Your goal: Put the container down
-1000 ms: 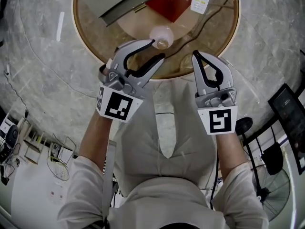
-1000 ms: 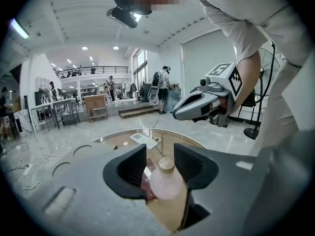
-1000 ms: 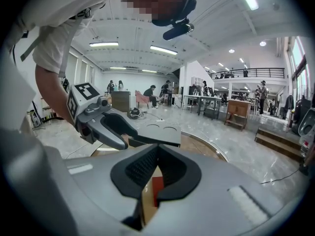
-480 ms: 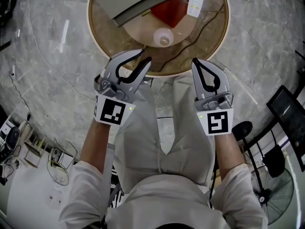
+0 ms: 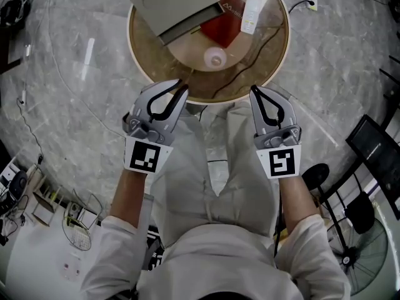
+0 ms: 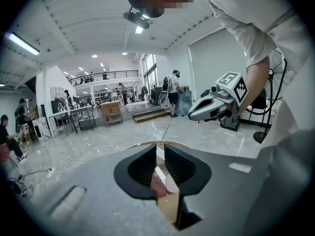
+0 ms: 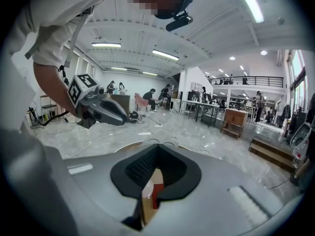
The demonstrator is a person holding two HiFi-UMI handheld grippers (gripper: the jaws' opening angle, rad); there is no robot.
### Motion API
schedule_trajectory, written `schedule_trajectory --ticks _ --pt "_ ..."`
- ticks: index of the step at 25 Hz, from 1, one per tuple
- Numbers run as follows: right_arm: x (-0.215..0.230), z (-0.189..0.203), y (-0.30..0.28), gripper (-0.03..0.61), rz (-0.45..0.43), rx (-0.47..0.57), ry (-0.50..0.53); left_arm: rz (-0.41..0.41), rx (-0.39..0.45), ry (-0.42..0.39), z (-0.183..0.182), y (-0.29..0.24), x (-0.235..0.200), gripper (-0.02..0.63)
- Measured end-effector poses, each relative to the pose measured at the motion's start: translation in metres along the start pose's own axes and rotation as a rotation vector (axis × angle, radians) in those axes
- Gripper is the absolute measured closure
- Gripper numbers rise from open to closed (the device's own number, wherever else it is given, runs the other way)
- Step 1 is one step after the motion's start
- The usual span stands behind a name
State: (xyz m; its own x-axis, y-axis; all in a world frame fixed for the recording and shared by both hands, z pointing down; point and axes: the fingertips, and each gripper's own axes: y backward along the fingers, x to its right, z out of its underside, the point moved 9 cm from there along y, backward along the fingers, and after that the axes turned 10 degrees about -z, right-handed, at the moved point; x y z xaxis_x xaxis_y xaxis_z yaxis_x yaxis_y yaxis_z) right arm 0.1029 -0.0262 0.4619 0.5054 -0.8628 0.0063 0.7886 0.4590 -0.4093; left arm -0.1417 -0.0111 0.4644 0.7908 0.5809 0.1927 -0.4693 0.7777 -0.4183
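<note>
Plainly upright, the container stands on the round table — a circle from above, axis vertical. The left gripper has its jaws closing on nothing; the right gripper has its jaws together, empty.

The round table carries a grey box, red carton (partly covered) and white container.
</note>
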Motion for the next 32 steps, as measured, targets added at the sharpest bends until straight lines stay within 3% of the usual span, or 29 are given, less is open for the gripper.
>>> schedule_trajectory --ticks 4,11,20,32 --pt "-0.006 -0.017 0.005 0.574 0.008 0.003 -0.003 -0.018 0.013 0.002 -0.012 0.014 -0.008 0.607" --pt "-0.015 -0.037 0.025 0.574 -0.001 -0.037 0.000 -0.029 0.006 -0.006 -0.031 0.033 -0.019 0.609" --pt "-0.020 -0.052 0.043 0.574 0.021 -0.015 -0.029 -0.047 0.003 -0.015 -0.048 0.041 -0.024 0.609" --pt "-0.022 -0.063 0.055 0.574 0.004 -0.040 0.007 -0.037 0.014 -0.027 -0.062 0.043 -0.020 0.609"
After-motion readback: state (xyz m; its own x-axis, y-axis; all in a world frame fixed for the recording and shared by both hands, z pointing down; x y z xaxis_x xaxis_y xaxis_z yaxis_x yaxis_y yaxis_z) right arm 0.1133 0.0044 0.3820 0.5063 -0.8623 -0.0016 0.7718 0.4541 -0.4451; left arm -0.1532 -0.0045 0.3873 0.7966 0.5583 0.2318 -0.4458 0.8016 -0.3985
